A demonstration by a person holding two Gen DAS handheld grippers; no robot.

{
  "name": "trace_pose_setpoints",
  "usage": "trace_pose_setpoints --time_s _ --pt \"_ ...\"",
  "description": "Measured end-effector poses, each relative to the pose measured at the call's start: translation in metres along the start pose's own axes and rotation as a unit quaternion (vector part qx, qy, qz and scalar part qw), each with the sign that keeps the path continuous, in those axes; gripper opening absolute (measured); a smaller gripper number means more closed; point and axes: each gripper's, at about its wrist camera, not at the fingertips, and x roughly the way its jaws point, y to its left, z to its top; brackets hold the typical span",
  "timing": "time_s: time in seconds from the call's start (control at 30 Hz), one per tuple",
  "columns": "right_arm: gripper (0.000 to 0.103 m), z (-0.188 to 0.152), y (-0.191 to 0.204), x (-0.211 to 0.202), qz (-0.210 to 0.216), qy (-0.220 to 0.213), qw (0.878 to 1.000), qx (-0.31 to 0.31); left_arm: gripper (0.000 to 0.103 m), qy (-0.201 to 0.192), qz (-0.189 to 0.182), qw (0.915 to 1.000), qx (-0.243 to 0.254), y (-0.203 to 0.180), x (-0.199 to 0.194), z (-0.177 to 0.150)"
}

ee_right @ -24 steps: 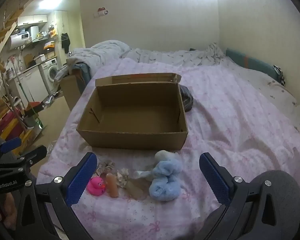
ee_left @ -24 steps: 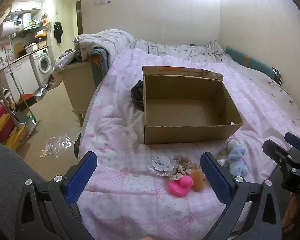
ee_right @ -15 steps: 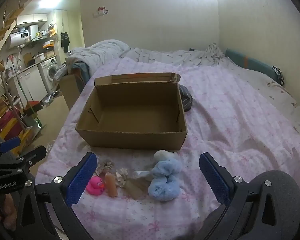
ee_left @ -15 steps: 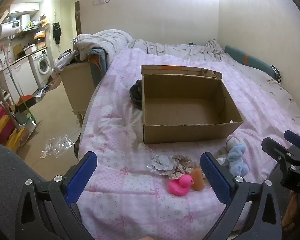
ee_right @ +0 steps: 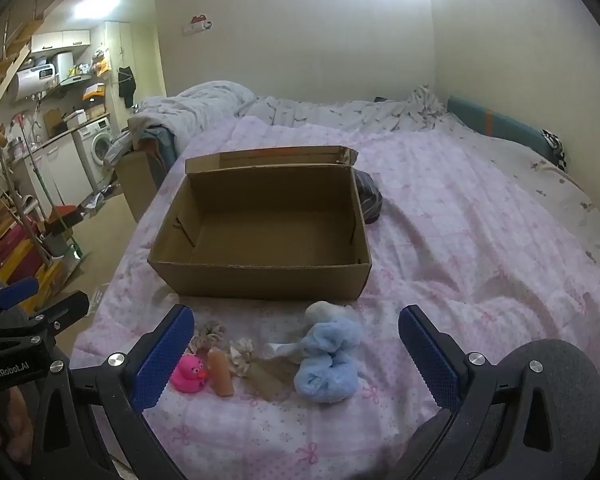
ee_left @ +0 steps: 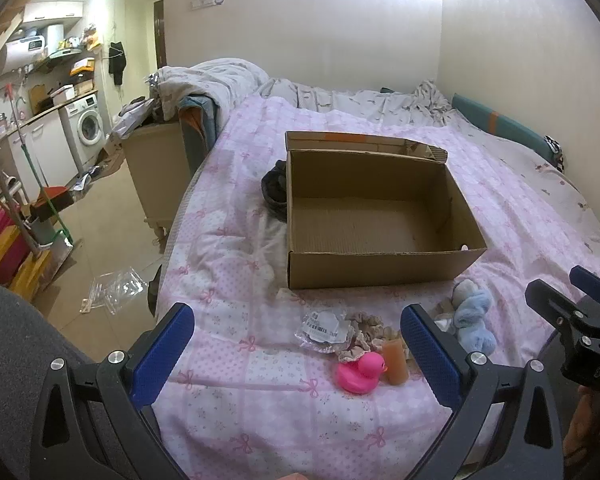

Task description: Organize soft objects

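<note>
An empty open cardboard box (ee_left: 376, 256) (ee_right: 260, 276) sits on the pink bed. In front of it lie a pink rubber duck (ee_left: 360, 372) (ee_right: 188, 374), an orange cylinder (ee_left: 396, 366) (ee_right: 220, 372), beige scrunchies (ee_left: 364, 330) (ee_right: 208, 334), a clear packet with a label (ee_left: 320, 326) and a fluffy blue soft item (ee_left: 474, 320) (ee_right: 330, 360). My left gripper (ee_left: 296, 356) is open and empty, held back from the duck and packet. My right gripper (ee_right: 292, 360) is open and empty, held back from the blue item. Each gripper shows in the other's view, the right one (ee_left: 572, 304) and the left one (ee_right: 28, 300).
A dark garment (ee_left: 274, 190) (ee_right: 366, 200) lies beside the box. A rumpled duvet (ee_left: 208, 84) lies at the bed's far end. The bed's left edge drops to a floor with a plastic bag (ee_left: 112, 290), a cabinet (ee_left: 160, 176) and a washing machine (ee_left: 84, 130).
Both grippers stay open and empty. Both views have shifted slightly, with the box and toys a little lower in frame.
</note>
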Motion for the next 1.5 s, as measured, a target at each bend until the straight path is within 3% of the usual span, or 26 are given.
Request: trace_pose_setpoints --time_s 1.5 --pt "0.103 -0.0013 -0.0011 0.0038 -0.009 0.008 1.0 0.002 0.103 0.013 0.008 0.9999 -0.002 0.0035 0.0072 0.0006"
